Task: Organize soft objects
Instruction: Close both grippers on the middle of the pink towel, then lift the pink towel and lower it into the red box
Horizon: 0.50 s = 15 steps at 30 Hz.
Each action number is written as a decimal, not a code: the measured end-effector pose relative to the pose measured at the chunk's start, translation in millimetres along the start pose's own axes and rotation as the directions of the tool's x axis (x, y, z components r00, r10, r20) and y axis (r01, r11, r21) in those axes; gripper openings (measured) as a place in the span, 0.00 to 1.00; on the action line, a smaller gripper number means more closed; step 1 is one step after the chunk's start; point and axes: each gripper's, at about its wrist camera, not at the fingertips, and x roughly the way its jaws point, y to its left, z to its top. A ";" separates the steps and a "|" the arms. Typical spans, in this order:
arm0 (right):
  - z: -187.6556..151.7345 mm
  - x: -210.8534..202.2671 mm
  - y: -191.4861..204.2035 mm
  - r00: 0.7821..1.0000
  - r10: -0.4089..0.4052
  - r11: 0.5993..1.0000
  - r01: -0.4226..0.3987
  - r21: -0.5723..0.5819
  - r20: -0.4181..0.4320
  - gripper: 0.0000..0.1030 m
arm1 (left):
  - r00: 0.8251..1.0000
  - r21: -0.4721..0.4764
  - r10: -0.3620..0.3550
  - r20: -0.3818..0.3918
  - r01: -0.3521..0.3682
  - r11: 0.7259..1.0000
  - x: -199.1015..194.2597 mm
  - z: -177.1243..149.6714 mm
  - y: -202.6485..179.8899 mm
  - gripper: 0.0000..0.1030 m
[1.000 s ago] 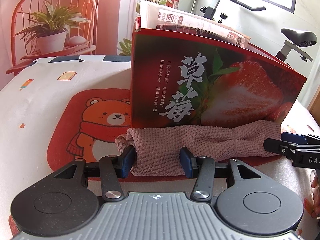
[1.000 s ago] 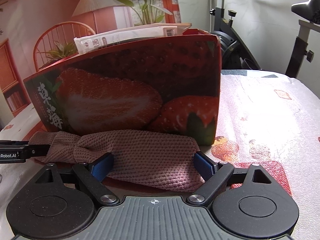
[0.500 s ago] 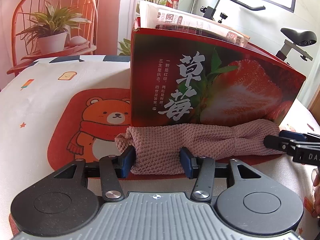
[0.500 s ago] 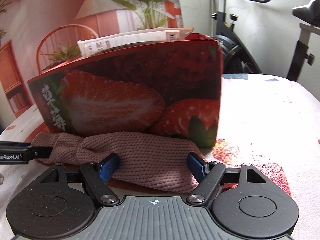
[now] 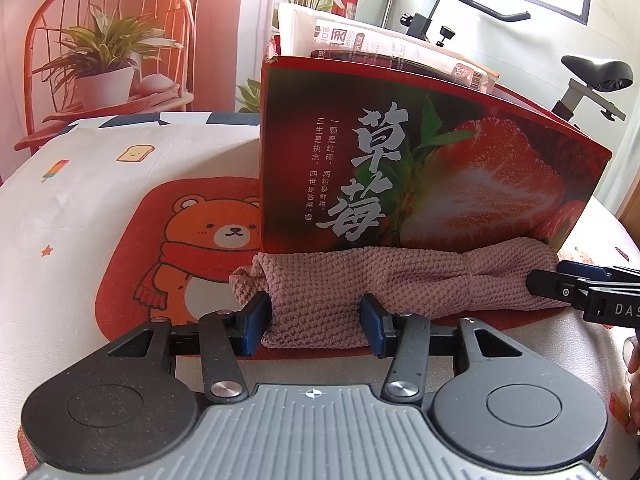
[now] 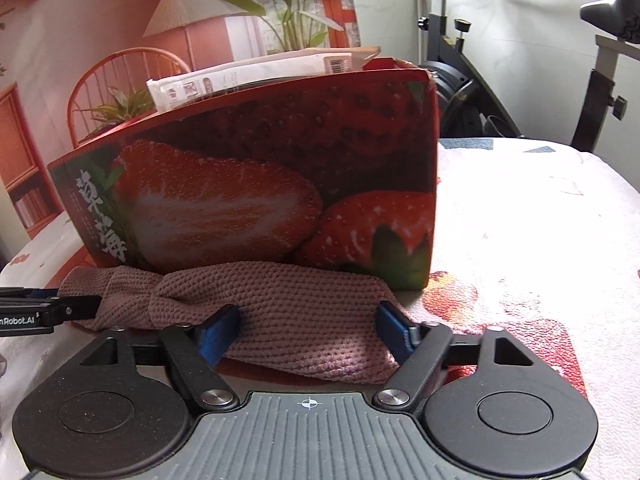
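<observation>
A rolled pink knitted cloth [image 5: 400, 280] lies on the table along the foot of a red strawberry-print box [image 5: 400, 160]. My left gripper [image 5: 314, 320] is shut on the cloth's left end, its blue pads pressed into both sides. In the right wrist view the same cloth [image 6: 300, 292] fills my right gripper [image 6: 306, 332], whose jaws are closing, both pads touching the fabric at its right end. The right gripper's fingers [image 5: 560, 288] show at the edge of the left wrist view. The box [image 6: 260, 180] holds white packets [image 6: 260, 72].
A red bear-print mat [image 5: 192, 240] lies under the box and cloth on a printed tablecloth [image 6: 520, 220]. An exercise bike [image 6: 480, 92] stands behind the table. A backdrop with a chair and potted plant [image 5: 104, 68] rises at the far left.
The right gripper's jaws have drawn inward onto the cloth's right end, bunching it. The left gripper, the cloth's left end and the box stay as they were.
</observation>
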 end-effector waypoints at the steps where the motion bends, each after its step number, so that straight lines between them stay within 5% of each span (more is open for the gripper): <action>1: 0.0 -0.1 0.9 1.000 0.003 1.000 -0.003 -0.006 -0.001 0.61 | 1.000 -0.004 0.000 0.001 0.000 1.000 -0.3 -0.2 0.2 0.50; 5: -0.9 0.0 3.5 1.000 0.020 1.000 -0.021 -0.019 -0.003 0.51 | 1.000 -0.007 0.002 0.000 -0.002 1.000 -1.5 -0.6 -0.8 0.44; 12: -1.9 -4.4 5.8 0.997 0.075 0.997 -0.075 -0.034 0.001 0.20 | 0.999 -0.029 -0.047 -0.016 0.046 0.999 -5.5 -0.7 0.8 0.16; 15: -3.9 -10.9 11.5 0.996 0.083 0.994 -0.082 -0.066 0.020 0.16 | 0.998 -0.027 -0.053 -0.020 0.053 0.998 -10.7 -3.2 -2.8 0.14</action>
